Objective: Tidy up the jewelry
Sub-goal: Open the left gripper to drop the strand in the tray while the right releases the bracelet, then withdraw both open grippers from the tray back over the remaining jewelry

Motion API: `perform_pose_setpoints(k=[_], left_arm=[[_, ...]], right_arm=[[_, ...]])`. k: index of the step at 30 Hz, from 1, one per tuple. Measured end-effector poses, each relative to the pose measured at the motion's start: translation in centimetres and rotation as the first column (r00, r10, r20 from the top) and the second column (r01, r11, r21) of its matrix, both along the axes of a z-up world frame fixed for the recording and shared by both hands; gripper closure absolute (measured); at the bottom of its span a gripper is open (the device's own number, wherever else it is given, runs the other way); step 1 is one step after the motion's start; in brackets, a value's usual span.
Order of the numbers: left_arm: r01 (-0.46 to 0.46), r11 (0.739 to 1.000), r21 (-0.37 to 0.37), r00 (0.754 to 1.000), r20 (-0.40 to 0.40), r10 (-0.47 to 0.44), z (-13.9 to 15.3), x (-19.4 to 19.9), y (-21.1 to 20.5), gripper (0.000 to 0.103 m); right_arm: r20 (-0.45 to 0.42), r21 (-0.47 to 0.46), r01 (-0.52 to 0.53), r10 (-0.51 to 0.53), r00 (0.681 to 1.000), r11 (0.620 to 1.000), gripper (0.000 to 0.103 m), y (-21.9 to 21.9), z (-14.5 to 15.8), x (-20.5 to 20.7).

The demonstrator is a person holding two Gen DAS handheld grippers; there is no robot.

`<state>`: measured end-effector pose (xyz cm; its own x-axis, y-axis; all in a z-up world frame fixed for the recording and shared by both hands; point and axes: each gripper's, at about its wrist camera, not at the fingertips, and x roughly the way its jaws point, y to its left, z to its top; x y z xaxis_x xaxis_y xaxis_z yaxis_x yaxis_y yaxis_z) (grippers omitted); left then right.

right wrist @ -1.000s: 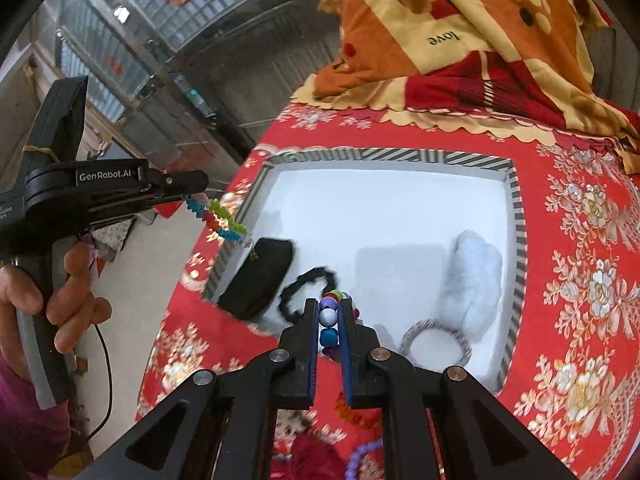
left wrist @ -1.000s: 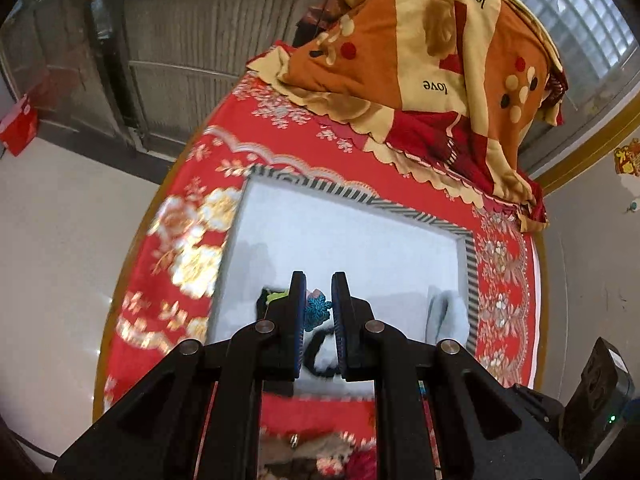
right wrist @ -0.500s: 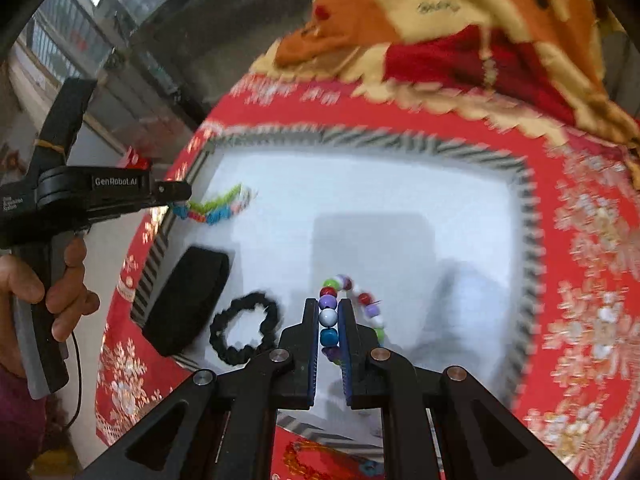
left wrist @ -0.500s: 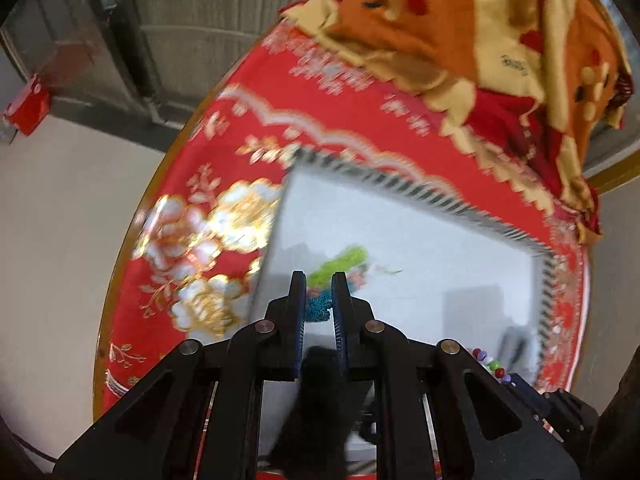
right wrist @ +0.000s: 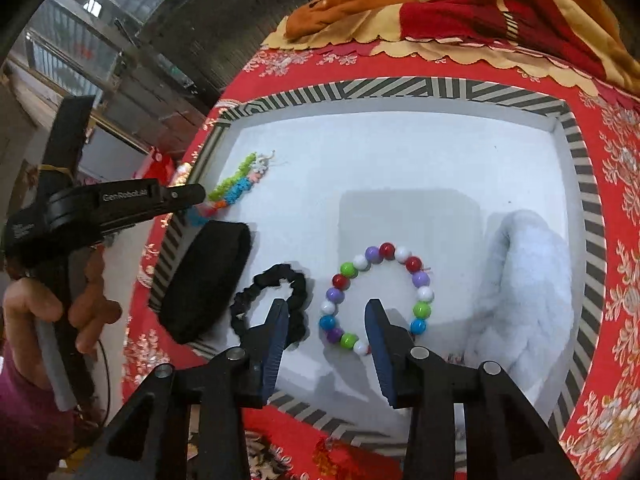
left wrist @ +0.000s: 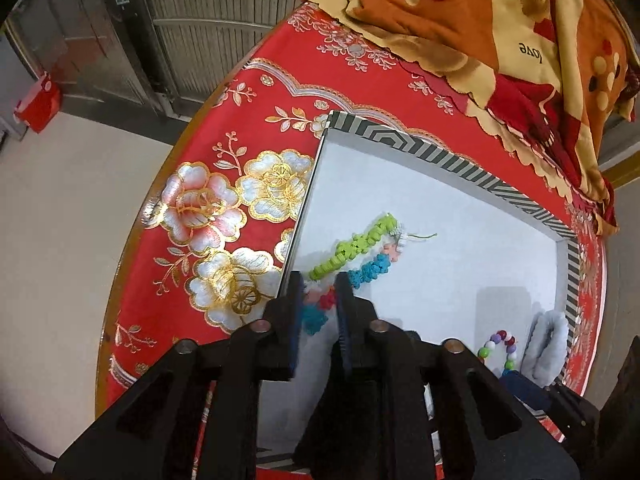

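Now placing step, both sides. Right claw [right wrist: 326, 320] spread wide, holding nothing, poised just over near edge of bead bracelet [right wrist: 376, 298], which lies flat on tray [right wrist: 576, 168] floor ahead. Left claw [left wrist: 318, 292] narrowly parted around tail of yarn bracelet [left wrist: 352, 250]; grip or mere contact, cannot tell. Rest of yarn bracelet lying on tray floor ahead, hard by left wall. Black scrunchie [right wrist: 276, 300] just left of right claw, black band [right wrist: 208, 280] beyond. Next, probably: free left claw fully, lift both clear without snagging, fetch remaining pieces.
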<state>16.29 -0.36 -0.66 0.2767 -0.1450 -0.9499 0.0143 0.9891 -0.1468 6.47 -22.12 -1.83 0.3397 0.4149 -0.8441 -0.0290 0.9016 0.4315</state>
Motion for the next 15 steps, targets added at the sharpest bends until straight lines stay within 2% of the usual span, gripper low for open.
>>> perform_pose_setpoints(k=[2,5,15], left_arm=[[0.006,1.0,-0.008,1.0,0.003,-0.006,0.4,-0.4,-0.1,0.072],[0.019,1.0,0.006,0.999,0.026,-0.019,1.2,-1.2,-0.5,0.066],[0.057,0.997,0.046,0.995,0.079,-0.061,3.3,-5.0,-2.0,0.063]], right_arm=[[0.013,-0.004,0.004,-0.004,1.0,1.0,0.065,-0.1,0.5,-0.4],[0.033,-0.001,0.013,-0.013,0.999,1.0,0.065,-0.3,1.5,-1.2],[0.081,-0.095,0.031,-0.024,0.996,0.995,0.065,0.1,3.4,-4.4]])
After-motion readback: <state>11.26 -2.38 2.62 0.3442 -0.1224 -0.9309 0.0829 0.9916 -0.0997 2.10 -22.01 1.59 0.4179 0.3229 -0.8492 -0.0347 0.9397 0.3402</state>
